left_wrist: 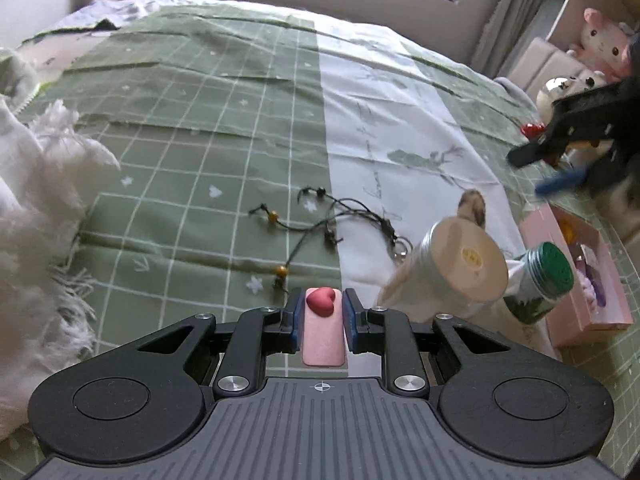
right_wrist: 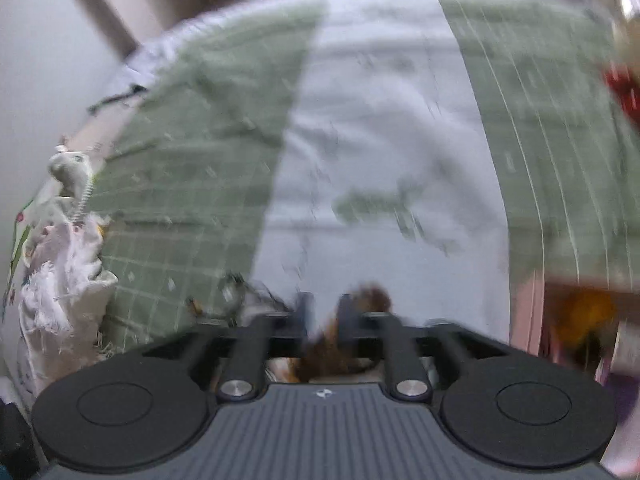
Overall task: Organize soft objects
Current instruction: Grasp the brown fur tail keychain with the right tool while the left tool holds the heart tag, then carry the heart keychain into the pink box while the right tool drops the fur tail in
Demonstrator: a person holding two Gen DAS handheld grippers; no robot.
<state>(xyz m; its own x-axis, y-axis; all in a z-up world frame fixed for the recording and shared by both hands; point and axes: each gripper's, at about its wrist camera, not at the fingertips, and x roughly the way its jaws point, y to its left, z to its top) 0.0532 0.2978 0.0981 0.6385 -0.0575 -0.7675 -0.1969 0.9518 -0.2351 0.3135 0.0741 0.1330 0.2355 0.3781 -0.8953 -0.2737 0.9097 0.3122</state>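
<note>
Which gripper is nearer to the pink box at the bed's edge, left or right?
Right. The right gripper hovers just above and beyond the pink box. The left gripper, shut on a pink heart-topped piece, sits well left of the box, past two canisters.

a bed [left_wrist: 224,92] is covered by a green checked sheet with a white band up the middle. cords [left_wrist: 320,220] with beads are strewn at the centre. a white fringed cloth [left_wrist: 36,208] is heaped at 9 o'clock. two jars [left_wrist: 460,276] and a pink box [left_wrist: 592,300] are seen at 4 o'clock, with a brown furry thing [left_wrist: 474,206] just behind them.
</note>
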